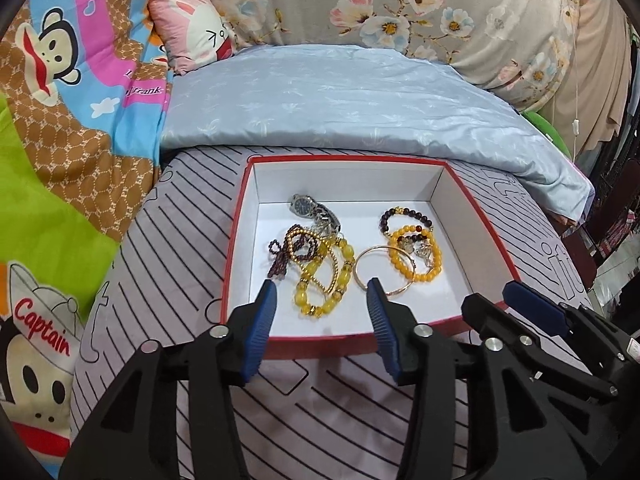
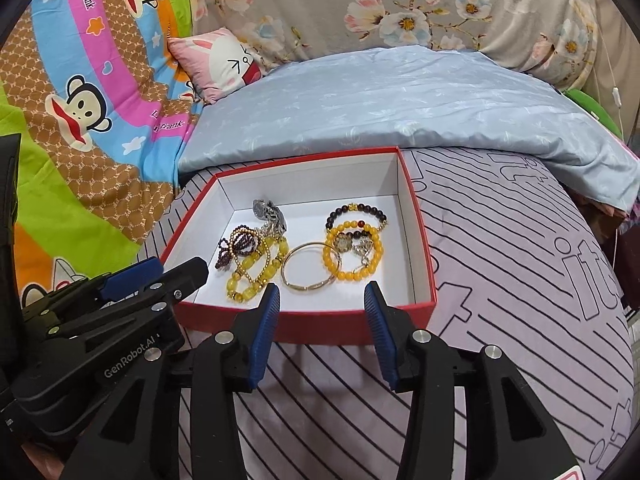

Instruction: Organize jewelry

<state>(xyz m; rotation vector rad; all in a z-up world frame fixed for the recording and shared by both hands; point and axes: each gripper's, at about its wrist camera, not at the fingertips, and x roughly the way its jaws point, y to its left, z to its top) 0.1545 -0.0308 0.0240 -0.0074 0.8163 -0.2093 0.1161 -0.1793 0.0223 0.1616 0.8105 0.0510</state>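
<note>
Left wrist view first: I see a red box with a white inside, lid off, lying flat on the striped bed sheet. Its long side runs left to right across my view, and the near wall sits just ahead of my fingertips. All the jewelry is inside it.

I count one watch at the back left, its face turned toward the far wall and its metal strap trailing toward me. Beside it lie one dark red bead string, a chunky yellow bead bracelet and a thin gold bead chain, all tangled and touching. One plain gold bangle lies flat in the middle. At the right I count one dark bead bracelet and one orange bead bracelet, overlapping, with small metal charms inside the orange ring that I cannot tell apart.

My left hand-held gripper hovers over the near wall, fingers spread wide, holding nothing. The right hand-held gripper is likewise wide and bare, hanging at the near wall in front of the bangle; each shows at the other view's edge.

Around the box: a pale blue quilt behind it, a floral quilt beyond, a cartoon monkey blanket to the left and a small pink pillow. Only the near wall stands between the fingers and the jewelry.
</note>
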